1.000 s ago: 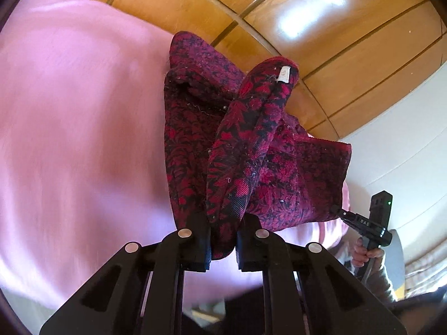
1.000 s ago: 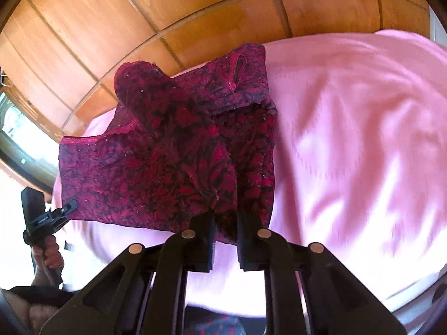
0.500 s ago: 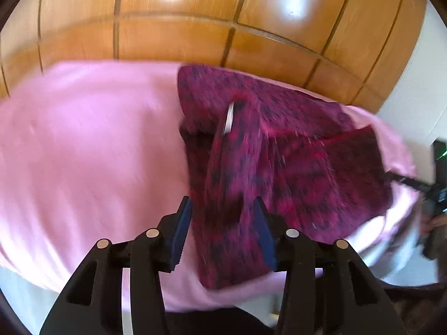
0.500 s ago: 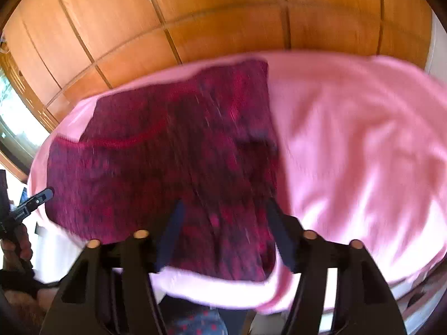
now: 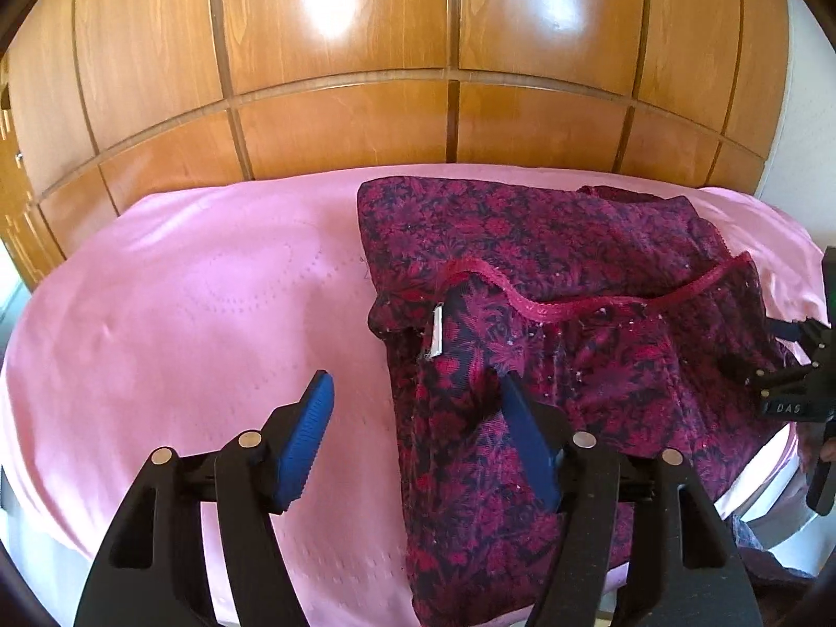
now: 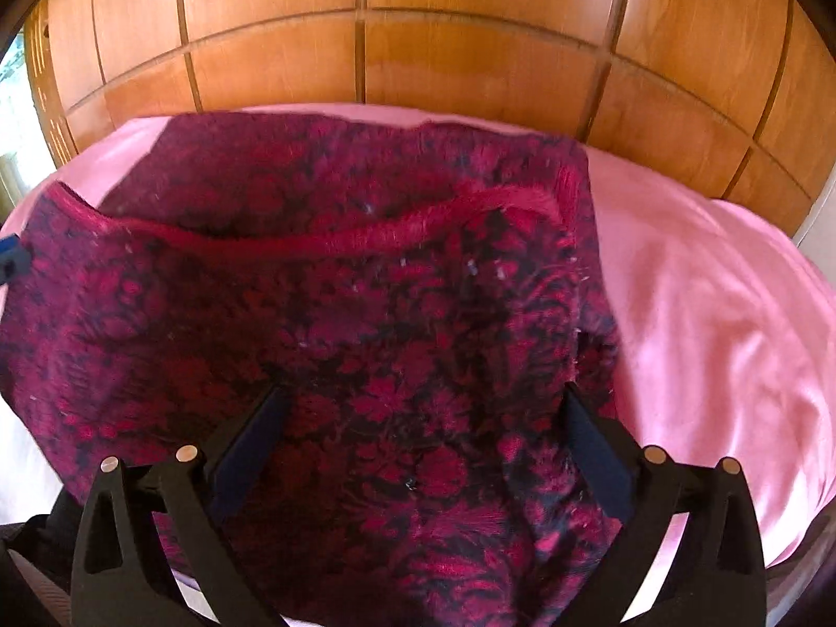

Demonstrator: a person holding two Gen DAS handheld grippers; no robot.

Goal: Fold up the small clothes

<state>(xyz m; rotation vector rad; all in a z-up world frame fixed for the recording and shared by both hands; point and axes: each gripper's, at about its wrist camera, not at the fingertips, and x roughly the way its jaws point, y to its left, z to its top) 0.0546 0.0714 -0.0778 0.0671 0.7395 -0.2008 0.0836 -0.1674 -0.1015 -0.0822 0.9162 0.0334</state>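
A dark red floral garment (image 5: 575, 261) lies folded on the pink sheet (image 5: 183, 313), its red-trimmed edge running across it and a white label (image 5: 436, 332) near its left edge. My left gripper (image 5: 413, 381) hovers over that left edge with its jaws opening; cloth lies under the right blue pad, and neither pad presses on it. My right gripper (image 6: 423, 392) stands over the garment (image 6: 339, 287), jaws opening wide, with the cloth showing between the fingers but not pinched. The right gripper (image 5: 778, 360) also shows at the garment's right side in the left wrist view.
A wall of glossy wooden panels (image 5: 418, 52) rises right behind the bed. A white wall (image 5: 804, 104) stands at the right and a bright window (image 6: 10, 104) at the left. The sheet's left half lies bare. A hand (image 5: 815, 444) holds the right gripper.
Both grippers were shut on raised folds of the garment a second ago. Both have let go and opened, and the garment now lies flat on the sheet.
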